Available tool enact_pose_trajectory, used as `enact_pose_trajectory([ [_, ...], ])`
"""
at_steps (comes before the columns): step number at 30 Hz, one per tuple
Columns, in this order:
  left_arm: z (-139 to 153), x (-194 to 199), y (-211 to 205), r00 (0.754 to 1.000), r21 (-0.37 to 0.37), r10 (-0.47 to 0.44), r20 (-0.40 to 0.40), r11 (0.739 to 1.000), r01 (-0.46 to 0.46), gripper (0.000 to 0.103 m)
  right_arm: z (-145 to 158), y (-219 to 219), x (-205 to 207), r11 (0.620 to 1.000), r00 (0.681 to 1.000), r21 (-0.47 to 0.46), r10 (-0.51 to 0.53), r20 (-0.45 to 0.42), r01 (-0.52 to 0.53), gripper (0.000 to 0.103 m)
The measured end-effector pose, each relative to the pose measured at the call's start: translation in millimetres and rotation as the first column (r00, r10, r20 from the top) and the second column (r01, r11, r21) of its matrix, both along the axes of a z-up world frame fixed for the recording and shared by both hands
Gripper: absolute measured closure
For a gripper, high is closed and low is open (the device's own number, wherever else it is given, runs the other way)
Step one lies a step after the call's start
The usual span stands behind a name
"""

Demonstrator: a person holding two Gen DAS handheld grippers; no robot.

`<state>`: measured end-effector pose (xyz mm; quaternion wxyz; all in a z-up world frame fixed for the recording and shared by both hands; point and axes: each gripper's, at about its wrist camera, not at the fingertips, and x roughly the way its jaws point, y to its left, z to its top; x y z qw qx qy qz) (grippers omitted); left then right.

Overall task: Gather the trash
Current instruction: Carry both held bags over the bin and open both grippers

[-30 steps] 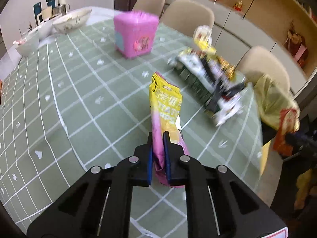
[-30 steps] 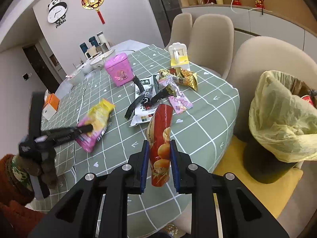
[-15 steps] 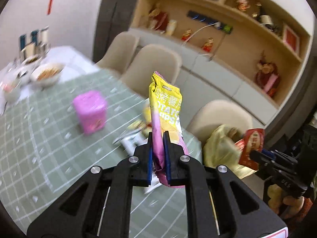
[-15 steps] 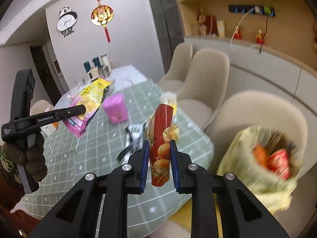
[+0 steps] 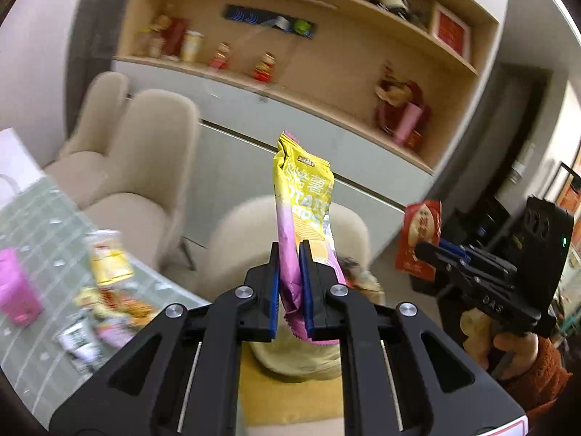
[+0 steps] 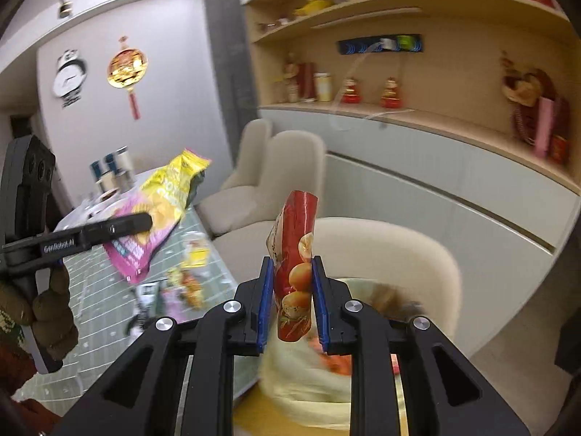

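My left gripper (image 5: 289, 290) is shut on a yellow and pink chip bag (image 5: 303, 203), held upright in the air; the same bag (image 6: 159, 210) shows at the left of the right wrist view. My right gripper (image 6: 292, 301) is shut on a red snack packet (image 6: 296, 254) with orange fruit printed on it, seen too as the red packet (image 5: 417, 236) at the right. Below both grippers sits a bin with a yellow liner (image 6: 312, 388), standing on a beige chair (image 6: 392, 250); its contents are blurred. More wrappers (image 5: 109, 312) lie on the green checked table (image 5: 32, 334).
A pink box (image 5: 16, 294) and a small yellow and white carton (image 5: 107, 258) stand on the table. Two more beige chairs (image 5: 145, 167) stand along its far side. Behind them run a white cabinet and wooden shelves (image 5: 326, 54) with ornaments. A gloved hand (image 6: 51, 312) holds the left gripper.
Both grippers rose off the table and swung right with their packets still gripped. The table slid to the lower left and the lined bin on the chair came beneath them.
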<state>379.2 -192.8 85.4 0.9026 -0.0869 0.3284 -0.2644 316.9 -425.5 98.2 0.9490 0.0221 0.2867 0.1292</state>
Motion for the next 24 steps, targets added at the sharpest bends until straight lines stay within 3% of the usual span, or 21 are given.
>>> enact_pose_trajectory([
  [5,-31.4,32.2,-65.4,0.987,0.006,-0.127,-0.097,0.992,0.128,0.094,-8.4,-45.7,11.9,0.997,0.997,0.015,-0.072,-0.013,0.072,0.082],
  [10,-78.0,56.3,-116.7,0.962,0.055,-0.181,-0.203,0.979,0.196,0.094,-30.6,-80.8,25.4,0.993,0.991,0.037,-0.113,-0.070,0.116,0.082],
  [14,-114.9,72.2,-137.8,0.943,0.101,-0.155,-0.295,0.976,0.192,0.090,-46.9,-95.3,35.8,0.990,0.986,0.057,-0.121,-0.112,0.128,0.082],
  [15,-123.2,75.3,-140.0,0.937,0.112,-0.141,-0.320,0.976,0.185,0.086,-52.2,-98.7,38.6,0.990,0.985,0.062,-0.121,-0.123,0.129,0.082],
  [16,-128.2,76.8,-140.7,0.932,0.114,-0.133,-0.336,0.977,0.181,0.072,-55.8,-99.1,37.9,0.989,0.984,0.066,-0.121,-0.130,0.130,0.082],
  [17,-135.4,78.9,-139.6,0.926,0.105,-0.122,-0.357,0.980,0.169,0.065,-59.9,-101.4,39.7,0.989,0.983,0.071,-0.119,-0.139,0.130,0.082],
  [24,-133.1,73.4,-113.5,0.935,0.100,-0.041,-0.353,0.992,0.081,0.063,-83.0,-95.7,61.1,0.990,0.979,0.098,-0.079,-0.189,0.098,0.082],
])
